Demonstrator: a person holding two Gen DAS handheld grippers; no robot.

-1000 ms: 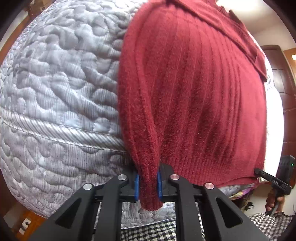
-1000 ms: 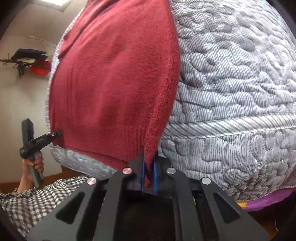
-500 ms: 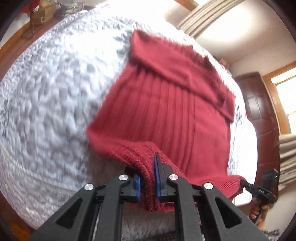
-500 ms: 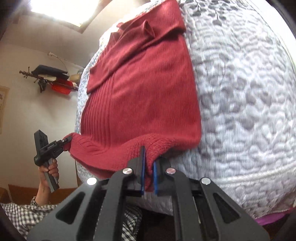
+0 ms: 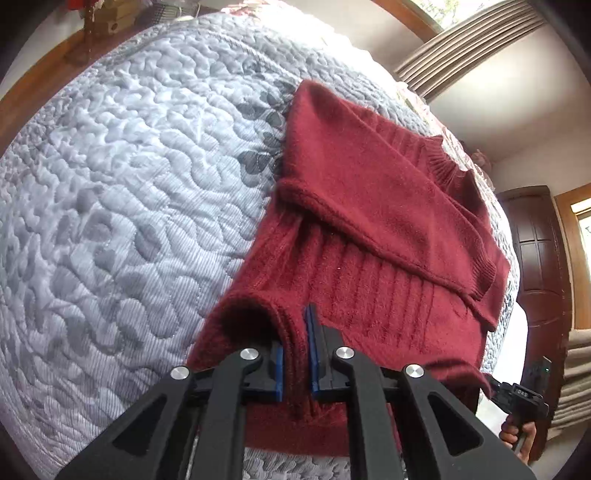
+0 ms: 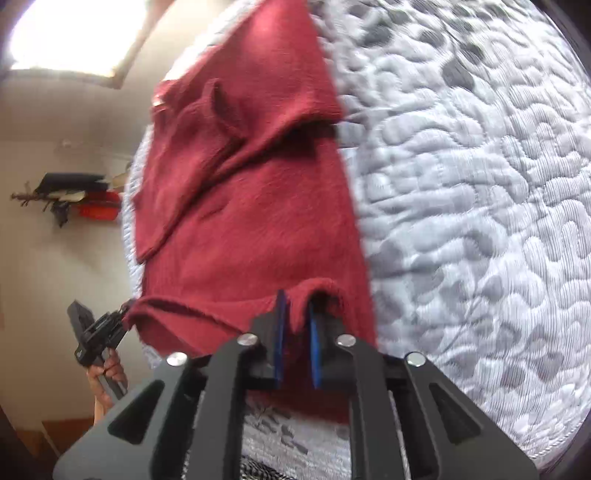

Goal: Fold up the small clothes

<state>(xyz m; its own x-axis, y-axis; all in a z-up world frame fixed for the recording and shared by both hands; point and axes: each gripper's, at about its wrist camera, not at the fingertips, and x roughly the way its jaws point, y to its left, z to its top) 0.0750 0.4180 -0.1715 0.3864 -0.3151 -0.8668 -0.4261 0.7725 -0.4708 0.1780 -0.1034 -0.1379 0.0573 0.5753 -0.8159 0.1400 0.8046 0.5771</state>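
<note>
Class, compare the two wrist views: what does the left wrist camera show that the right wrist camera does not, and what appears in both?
Left wrist only: pleated beige curtains and a dark wooden door.
Right wrist only: a wall rack holding dark and red items and a bright window.
Both: the dark red knitted sweater on the grey quilted bedcover, each gripper's jaws clamped on its hem: left gripper, right gripper.

**Red sweater, hem lifted off the quilt**

A dark red knit sweater [image 5: 369,229] lies on a grey-white quilted bed cover [image 5: 129,184]. Its sleeve is folded diagonally across the ribbed body. The ribbed bottom hem is raised at both corners, bunched and curling.
</note>
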